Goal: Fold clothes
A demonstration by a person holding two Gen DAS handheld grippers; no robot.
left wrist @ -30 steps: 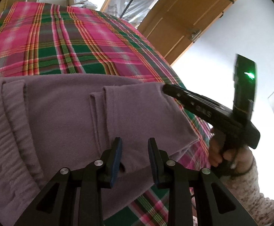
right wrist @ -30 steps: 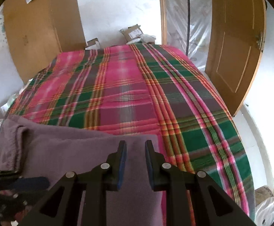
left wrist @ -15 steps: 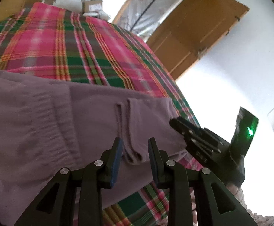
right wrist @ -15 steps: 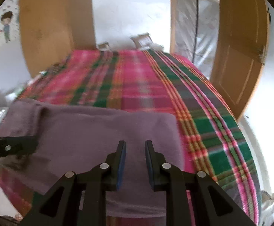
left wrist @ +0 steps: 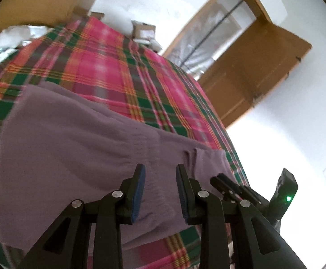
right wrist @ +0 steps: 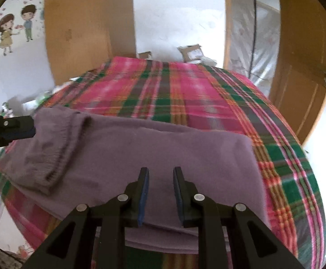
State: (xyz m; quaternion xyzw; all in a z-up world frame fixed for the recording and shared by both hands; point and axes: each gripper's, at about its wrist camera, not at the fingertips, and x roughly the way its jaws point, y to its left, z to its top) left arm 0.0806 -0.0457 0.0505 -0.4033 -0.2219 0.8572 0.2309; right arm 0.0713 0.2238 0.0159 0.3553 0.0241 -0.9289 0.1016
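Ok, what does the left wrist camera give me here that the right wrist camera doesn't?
Only the left wrist view shows the right gripper's green light and the garment's gathered band running under the left gripper, open above the cloth. Only the right wrist view shows the folded-over ribbed cuff, the cartoon wall sticker, and the right gripper, open over the smooth right-hand part. Both show the purple garment on the plaid blanket, the boxes and the wooden door.
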